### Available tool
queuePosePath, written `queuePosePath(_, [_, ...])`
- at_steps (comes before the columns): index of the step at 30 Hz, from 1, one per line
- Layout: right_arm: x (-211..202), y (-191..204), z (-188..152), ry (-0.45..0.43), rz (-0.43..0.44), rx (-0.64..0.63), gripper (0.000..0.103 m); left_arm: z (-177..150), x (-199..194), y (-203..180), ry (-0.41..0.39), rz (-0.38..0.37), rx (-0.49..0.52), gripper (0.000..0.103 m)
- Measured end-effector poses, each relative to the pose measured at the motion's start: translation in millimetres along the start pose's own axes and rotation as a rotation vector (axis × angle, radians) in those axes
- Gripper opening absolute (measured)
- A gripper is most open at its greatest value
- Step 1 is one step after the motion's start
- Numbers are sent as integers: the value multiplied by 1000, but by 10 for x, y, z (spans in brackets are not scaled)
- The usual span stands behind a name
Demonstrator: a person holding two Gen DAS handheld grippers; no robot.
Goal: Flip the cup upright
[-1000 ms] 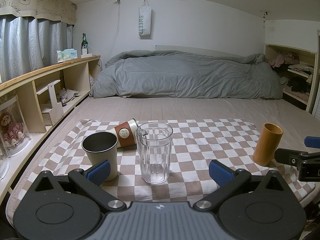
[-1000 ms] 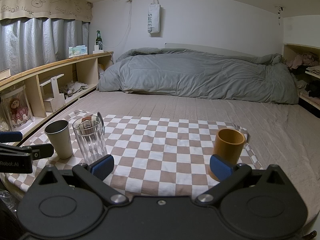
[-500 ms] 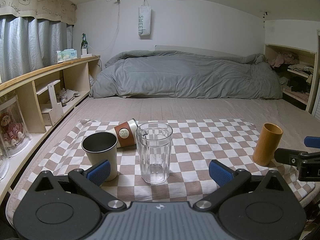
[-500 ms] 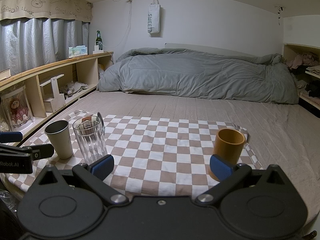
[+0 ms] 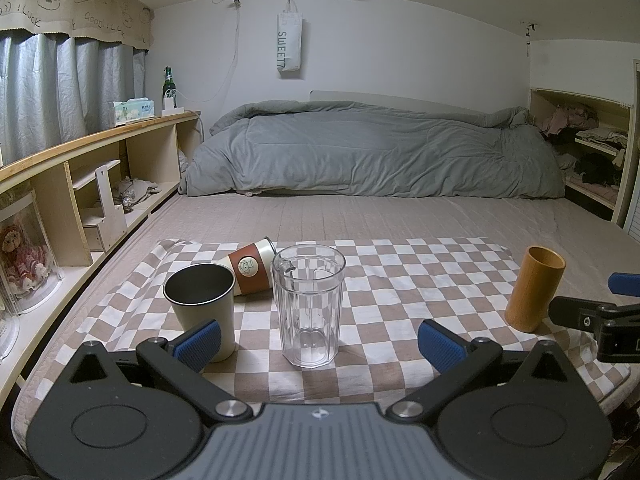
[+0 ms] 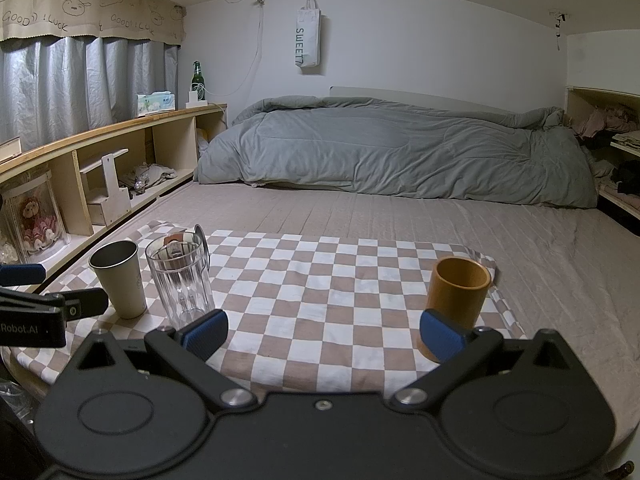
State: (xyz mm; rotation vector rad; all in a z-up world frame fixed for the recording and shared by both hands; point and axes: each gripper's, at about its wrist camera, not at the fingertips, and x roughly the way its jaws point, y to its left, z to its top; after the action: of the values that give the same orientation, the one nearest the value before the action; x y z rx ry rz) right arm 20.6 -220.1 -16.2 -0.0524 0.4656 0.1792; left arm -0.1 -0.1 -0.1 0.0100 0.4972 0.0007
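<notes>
target: white cup with brown sleeve (image 5: 251, 270), on its side on checkered cloth (image 5: 400, 280) behind grey metal tumbler (image 5: 200, 304) and clear ribbed glass (image 5: 309, 304) | left gripper (image 5: 318, 344) wide, empty; right gripper (image 6: 324, 332) wide, empty | advice: approach from the left (glass blocks a straight reach), grip the sleeve, rotate mouth upward.

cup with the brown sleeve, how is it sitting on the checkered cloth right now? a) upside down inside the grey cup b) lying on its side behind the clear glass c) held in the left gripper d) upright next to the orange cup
b: the cup with the brown sleeve lies on its side on the checkered cloth, just behind the clear glass and the grey cup, with no gripper touching it.
</notes>
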Motion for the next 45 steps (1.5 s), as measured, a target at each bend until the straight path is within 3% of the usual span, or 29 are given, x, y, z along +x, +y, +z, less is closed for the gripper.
queuePosePath(32, [-8,-13,-7,1,14,9,103,24,14,-6,-10,11,-3,103])
queuePosePath(40, [117,-9,18,19,39,13,103,333,234,184,-23,23,-19,103])
queuePosePath(45, [231,11,37,37,63,15,103,687,515,346,-64,62,47,103])
